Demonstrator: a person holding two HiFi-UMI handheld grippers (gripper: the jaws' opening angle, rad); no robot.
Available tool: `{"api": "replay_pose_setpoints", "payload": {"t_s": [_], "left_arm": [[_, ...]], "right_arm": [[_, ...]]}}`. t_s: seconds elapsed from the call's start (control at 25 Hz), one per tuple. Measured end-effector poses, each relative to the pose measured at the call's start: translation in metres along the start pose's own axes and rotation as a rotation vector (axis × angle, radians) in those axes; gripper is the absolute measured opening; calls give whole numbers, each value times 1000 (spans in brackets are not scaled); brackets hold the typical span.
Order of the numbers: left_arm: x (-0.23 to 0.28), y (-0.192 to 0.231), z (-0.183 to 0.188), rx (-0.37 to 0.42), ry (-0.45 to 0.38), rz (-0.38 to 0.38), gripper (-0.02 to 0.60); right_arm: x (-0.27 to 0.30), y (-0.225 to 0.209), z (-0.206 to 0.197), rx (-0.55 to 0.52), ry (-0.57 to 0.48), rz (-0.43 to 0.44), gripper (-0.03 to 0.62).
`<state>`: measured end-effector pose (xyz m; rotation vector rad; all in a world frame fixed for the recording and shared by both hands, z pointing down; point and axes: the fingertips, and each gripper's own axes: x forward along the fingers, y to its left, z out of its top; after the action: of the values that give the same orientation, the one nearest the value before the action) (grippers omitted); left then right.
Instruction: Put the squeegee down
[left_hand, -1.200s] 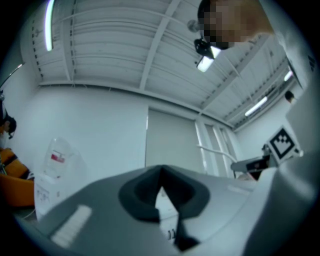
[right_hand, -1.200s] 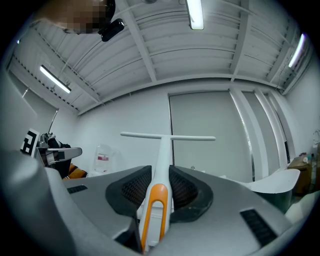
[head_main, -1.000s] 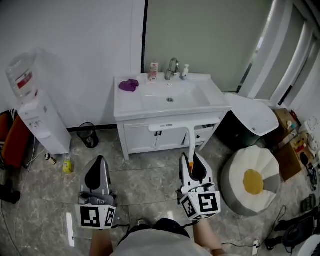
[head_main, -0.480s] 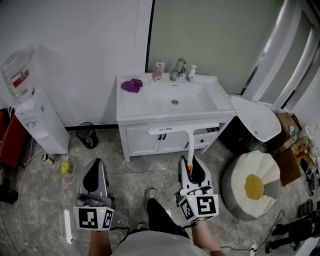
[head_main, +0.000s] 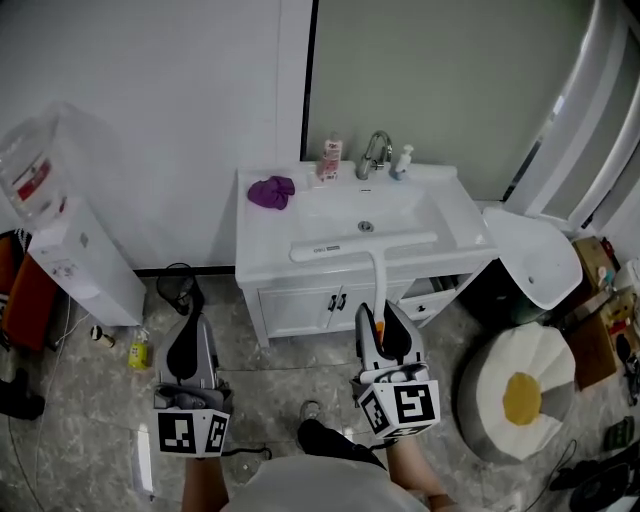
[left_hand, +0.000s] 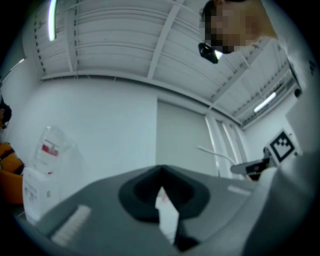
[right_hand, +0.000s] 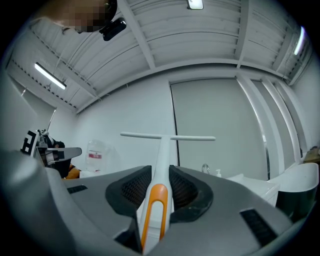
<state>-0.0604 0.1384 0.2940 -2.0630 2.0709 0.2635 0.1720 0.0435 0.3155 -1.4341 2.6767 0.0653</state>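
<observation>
The squeegee (head_main: 366, 246) is white with an orange inset in its handle. Its blade lies crosswise above the front edge of the white vanity (head_main: 258, 262). My right gripper (head_main: 385, 328) is shut on the handle, which stands up between the jaws in the right gripper view, squeegee (right_hand: 161, 165) and right gripper (right_hand: 159, 197). My left gripper (head_main: 190, 338) hovers over the floor to the left of the vanity's cabinet, its jaws together with nothing in them. In the left gripper view the left gripper (left_hand: 163, 202) shows only a thin slit.
A purple cloth (head_main: 271, 190), a faucet (head_main: 375, 152) and small bottles (head_main: 330, 158) sit on the vanity. A water dispenser (head_main: 62, 245) stands at left, a black bin (head_main: 179, 291) beside it. A white lid (head_main: 536, 256) and a round pouf (head_main: 524, 397) are at right.
Both grippers and the person have moved toward the vanity. The squeegee blade, earlier in front of the cabinet doors, now hangs over the counter's front edge. The grip is unchanged.
</observation>
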Motion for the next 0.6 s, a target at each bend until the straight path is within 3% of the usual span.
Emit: {"api": "replay_pose_setpoints", "payload": {"t_s": [0.32,0.6], "left_arm": [[97,-7,-14,20,-32,-22,8],[145,-2,-31,37,-19,5,8]], "right_arm": [[79,-46,2,-9,-13,19,109],[127,-74,-13,13,8,34,109]]}}
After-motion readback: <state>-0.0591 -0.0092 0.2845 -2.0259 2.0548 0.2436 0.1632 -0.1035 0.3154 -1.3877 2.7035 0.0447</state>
